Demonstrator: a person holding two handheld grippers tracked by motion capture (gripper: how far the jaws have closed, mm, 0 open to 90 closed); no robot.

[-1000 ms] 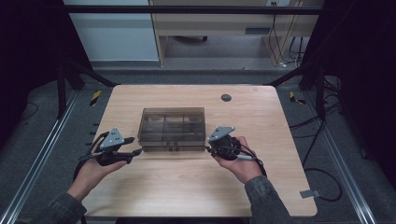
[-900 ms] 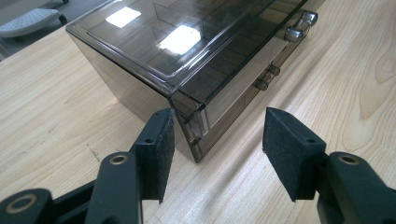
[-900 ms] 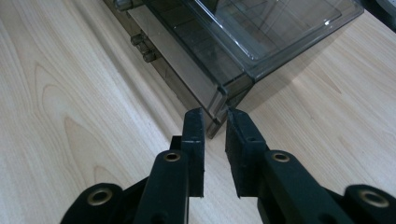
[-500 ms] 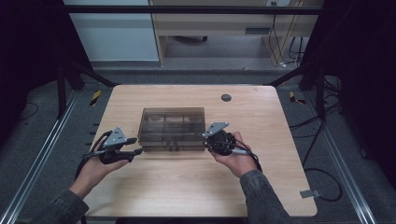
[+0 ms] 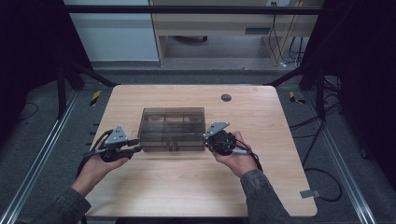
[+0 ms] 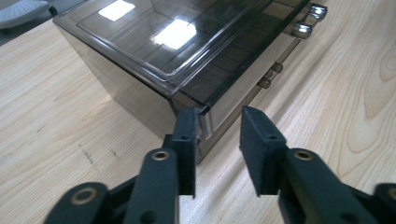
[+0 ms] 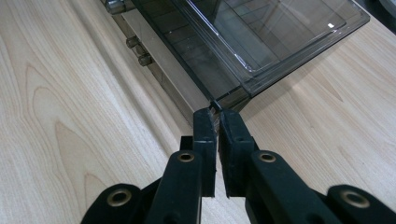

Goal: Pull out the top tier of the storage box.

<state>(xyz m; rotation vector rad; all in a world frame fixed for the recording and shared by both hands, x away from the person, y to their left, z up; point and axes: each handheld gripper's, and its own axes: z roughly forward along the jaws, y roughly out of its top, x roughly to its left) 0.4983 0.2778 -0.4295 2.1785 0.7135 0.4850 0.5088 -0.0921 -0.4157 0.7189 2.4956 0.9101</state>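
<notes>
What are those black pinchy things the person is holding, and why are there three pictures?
A person sits at a wooden table with a tool in each hand: the left gripper and the right gripper. Each has two black jaws that squeeze like tongs. One picture comes from a camera up high; the other two come from little cameras riding on the grippers. On the table stands a smoky see-through plastic box with a lid and small knobs on the front. The right gripper's jaws are pinched almost together at the box's front corner. The left gripper's jaws have just been closing around the other front corner, with a gap on one side.
</notes>
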